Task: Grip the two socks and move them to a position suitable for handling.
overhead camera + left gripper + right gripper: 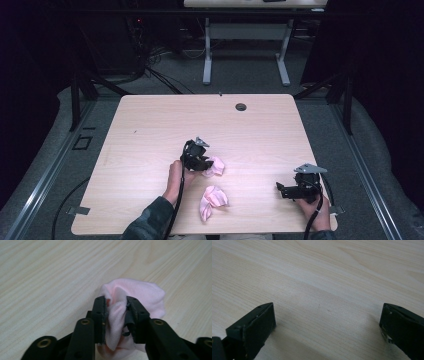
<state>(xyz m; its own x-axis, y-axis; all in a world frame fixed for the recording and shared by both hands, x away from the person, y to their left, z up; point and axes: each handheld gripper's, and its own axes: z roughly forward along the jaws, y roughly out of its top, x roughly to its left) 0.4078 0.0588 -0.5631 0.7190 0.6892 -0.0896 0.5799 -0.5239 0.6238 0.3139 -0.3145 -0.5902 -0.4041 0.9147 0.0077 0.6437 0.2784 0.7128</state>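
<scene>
left gripper [116, 317]: got a bunched pink sock [135, 293] pinched between its jaws. The pads look like they're pressing on the fabric from both sides, so I'd call it gripping, though the bite looks loose.

held sock, where: sits on the table [150, 130], roughly mid-table and a bit toward the person's edge. In the high view it's at [215, 167], touching the left gripper [199, 159].

why it's held like that: grabbed by a fold with the rest puffing out past the jaw tips. My guess is it's being dragged or set down next to its mate.

second sock [211, 200]: lies loose and crumpled, just nearer the person than the held sock. Close but apart.

right gripper [287, 190]: jaws spread wide with nothing between them, just bare wood. Parked well to the right of the held sock, probably waiting its turn.

count: two pink socks, two grippers, one table.

cable hole [241, 106]: far side of the table from the held sock.
</scene>
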